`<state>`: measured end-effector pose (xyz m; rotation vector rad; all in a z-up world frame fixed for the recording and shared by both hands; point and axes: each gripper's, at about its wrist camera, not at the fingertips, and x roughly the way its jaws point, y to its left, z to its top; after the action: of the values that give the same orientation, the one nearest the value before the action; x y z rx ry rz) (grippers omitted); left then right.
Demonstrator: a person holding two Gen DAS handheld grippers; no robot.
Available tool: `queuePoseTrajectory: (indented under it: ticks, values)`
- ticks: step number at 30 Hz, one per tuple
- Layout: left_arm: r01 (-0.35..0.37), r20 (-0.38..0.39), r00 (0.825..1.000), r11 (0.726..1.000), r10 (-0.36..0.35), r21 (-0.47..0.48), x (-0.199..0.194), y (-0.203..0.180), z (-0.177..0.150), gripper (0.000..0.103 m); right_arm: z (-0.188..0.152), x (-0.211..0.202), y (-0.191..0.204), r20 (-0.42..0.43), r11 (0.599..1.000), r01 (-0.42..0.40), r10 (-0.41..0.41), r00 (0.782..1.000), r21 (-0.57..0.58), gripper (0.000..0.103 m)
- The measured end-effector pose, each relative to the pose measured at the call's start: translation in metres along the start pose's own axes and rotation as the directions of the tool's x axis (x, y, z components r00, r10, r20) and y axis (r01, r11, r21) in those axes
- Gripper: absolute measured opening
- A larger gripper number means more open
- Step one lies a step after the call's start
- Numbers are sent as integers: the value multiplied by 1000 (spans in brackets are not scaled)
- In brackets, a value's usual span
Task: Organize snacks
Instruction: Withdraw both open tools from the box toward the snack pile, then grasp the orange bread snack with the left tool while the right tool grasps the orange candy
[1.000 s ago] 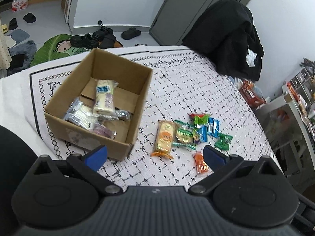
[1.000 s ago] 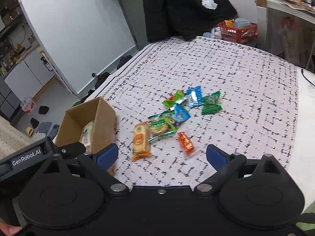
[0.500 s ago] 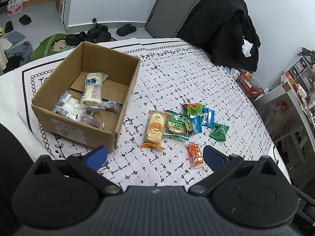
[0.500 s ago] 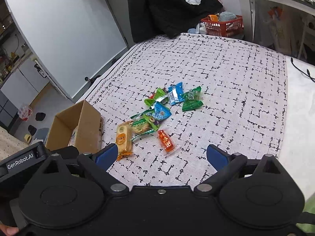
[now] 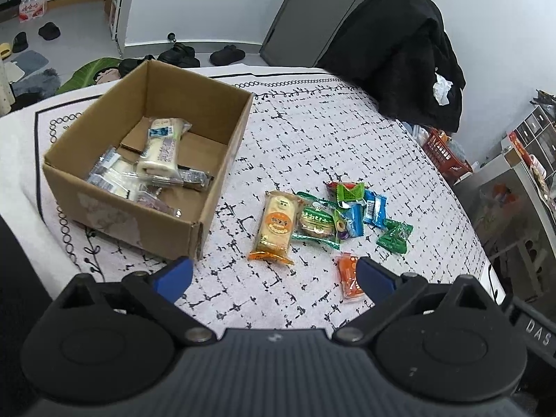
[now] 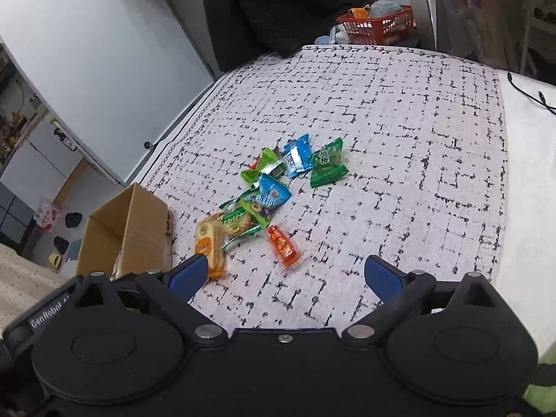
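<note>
An open cardboard box [image 5: 222, 153] sits on the patterned tablecloth and holds several white snack packs [image 5: 161, 146]. To its right lie loose snacks: an orange-yellow cake pack [image 5: 276, 226], a green biscuit pack [image 5: 316, 224], blue packs [image 5: 374, 207], a green candy [image 5: 394, 236] and a small orange pack [image 5: 349, 276]. My left gripper [image 5: 274, 276] is open and empty above the near table edge. My right gripper [image 6: 283, 274] is open and empty, with the small orange pack [image 6: 283, 245] just ahead and the box [image 6: 139, 229] at left.
A black coat hangs over a chair [image 5: 399, 48] at the table's far side. A red basket [image 6: 377, 24] stands on the floor beyond. A black cable [image 6: 528, 92] lies on the white surface at right. Shoes and mats [image 5: 173, 54] lie on the floor.
Both grippers have pulled back and up from the table, so box and snack pile sit farther off in the right view. Both stay open and empty; no snack has moved.
</note>
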<state>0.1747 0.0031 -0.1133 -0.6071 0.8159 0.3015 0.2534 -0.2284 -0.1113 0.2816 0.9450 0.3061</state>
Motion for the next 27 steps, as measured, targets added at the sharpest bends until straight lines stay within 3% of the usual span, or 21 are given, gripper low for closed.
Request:
queuePoseTrajectory:
  ticks: [8, 14, 27]
  values:
    - [19, 5, 1000, 1000, -19, -1, 24, -6, -8, 87, 9, 24, -3, -54, 1000, -15, 15, 998, 11, 85]
    - [-20, 27, 999, 1000, 20, 17, 45, -11, -9, 73, 17, 44, -7, -101, 1000, -21, 22, 995, 14, 74]
    - [-93, 52, 995, 994, 90, 55, 91, -16, -8, 69, 25, 93, -1, -198, 999, -11, 3, 980, -40, 68]
